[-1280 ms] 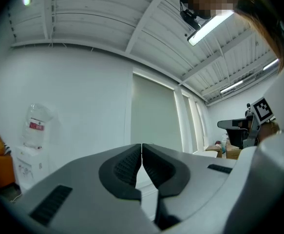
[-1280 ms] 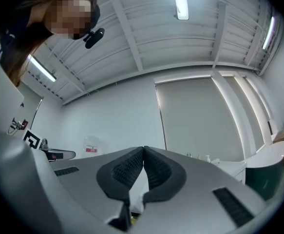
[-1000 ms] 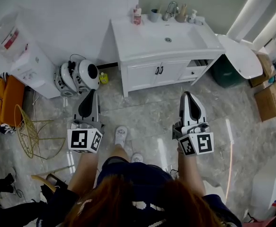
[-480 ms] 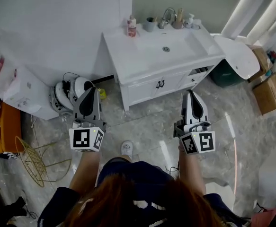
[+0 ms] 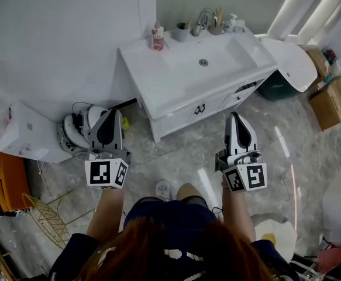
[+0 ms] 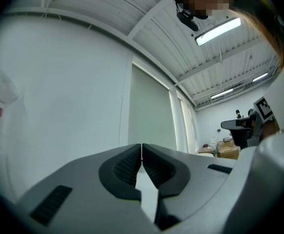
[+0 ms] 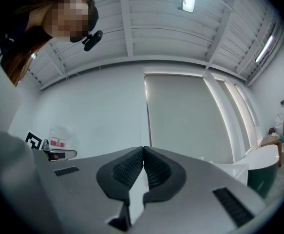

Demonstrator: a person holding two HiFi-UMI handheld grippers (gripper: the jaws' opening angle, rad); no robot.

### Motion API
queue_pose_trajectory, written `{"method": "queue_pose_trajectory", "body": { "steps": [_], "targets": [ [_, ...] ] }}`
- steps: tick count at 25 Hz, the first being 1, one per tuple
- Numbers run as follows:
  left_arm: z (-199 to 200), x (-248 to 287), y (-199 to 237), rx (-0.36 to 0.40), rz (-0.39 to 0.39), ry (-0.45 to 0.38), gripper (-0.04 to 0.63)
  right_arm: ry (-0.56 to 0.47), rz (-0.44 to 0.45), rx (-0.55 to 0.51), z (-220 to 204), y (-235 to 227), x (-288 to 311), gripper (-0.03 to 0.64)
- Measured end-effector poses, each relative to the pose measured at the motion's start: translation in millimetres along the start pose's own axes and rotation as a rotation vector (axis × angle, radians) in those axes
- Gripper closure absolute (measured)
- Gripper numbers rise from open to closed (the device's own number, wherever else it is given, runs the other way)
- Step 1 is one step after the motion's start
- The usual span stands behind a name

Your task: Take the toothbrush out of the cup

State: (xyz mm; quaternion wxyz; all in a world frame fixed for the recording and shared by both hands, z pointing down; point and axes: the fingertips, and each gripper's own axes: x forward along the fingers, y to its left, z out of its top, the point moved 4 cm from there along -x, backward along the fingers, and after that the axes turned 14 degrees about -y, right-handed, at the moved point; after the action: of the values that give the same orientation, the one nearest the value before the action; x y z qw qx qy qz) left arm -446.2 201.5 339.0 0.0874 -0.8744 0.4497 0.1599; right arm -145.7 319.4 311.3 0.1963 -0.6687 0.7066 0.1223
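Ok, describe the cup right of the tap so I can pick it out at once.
Find the white vanity against the wall and follow its back edge to the chrome tap. The brownish cup stands just right of it, before the white bottles. It has pale thin handles sticking up, unlike the grey cup left of the tap.

Just right of the faucet (image 5: pixel 200 20), thin sticks (image 5: pixel 219 14) stand in a cup (image 5: pixel 217 28), too small to tell whether any is a toothbrush. Just left of the faucet, the grey cup (image 5: pixel 181 34) is too small to show its contents.
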Motion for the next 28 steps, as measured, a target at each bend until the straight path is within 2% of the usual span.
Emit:
{"method": "queue_pose_trajectory", "body": {
  "steps": [7, 12, 28],
  "targets": [
    [-31, 22, 15, -0.035, 0.01, 0.039, 0.571, 0.035, -0.009, 0.005, -21, -10, 25, 0.601],
    [-43, 51, 11, -0.021, 0.032, 0.038, 0.571, 0.031, 0.023, 0.017, -33, -35, 53, 0.602],
    [-74, 190, -17, 0.053, 0.156, -0.004, 0.571, -0.019, 0.2, 0.066, -55, -153, 186, 0.601]
  ]
}}
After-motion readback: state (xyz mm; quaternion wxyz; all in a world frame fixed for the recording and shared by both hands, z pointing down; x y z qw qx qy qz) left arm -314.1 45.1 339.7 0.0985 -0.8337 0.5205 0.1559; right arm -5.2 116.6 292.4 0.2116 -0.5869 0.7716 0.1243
